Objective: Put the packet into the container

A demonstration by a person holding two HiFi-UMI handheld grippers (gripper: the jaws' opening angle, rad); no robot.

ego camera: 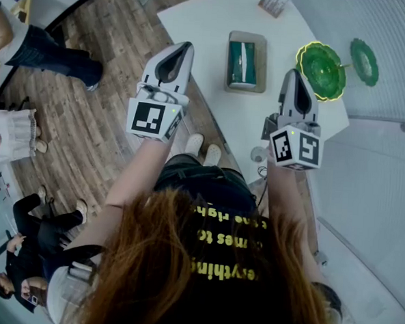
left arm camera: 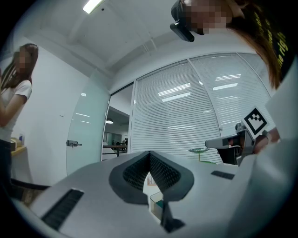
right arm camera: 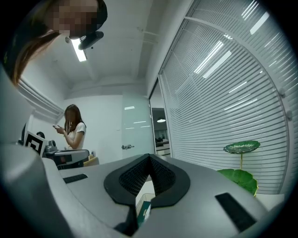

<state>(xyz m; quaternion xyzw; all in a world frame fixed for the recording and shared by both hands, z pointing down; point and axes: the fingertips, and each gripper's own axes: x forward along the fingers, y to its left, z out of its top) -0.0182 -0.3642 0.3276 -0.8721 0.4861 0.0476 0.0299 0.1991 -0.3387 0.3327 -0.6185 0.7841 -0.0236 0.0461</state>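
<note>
On the white table (ego camera: 197,17) stands a tan rectangular container (ego camera: 231,60), and a dark green packet (ego camera: 243,62) lies inside it. My left gripper (ego camera: 187,47) hovers left of the container, over the table's edge, shut and empty. My right gripper (ego camera: 291,74) hovers right of the container, also shut with nothing in it. In the left gripper view the jaws (left arm camera: 150,154) meet at the tips, and a corner of the container (left arm camera: 156,204) shows below them. The right gripper view shows closed jaws (right arm camera: 149,157) with the packet (right arm camera: 145,210) below.
A small printed item (ego camera: 274,3) lies at the table's far end. Green leaf-shaped decorations (ego camera: 321,71) stand at the table's right edge by the blinds. Several people (ego camera: 38,48) stand on the wooden floor to the left; one person (right arm camera: 72,128) shows in the right gripper view.
</note>
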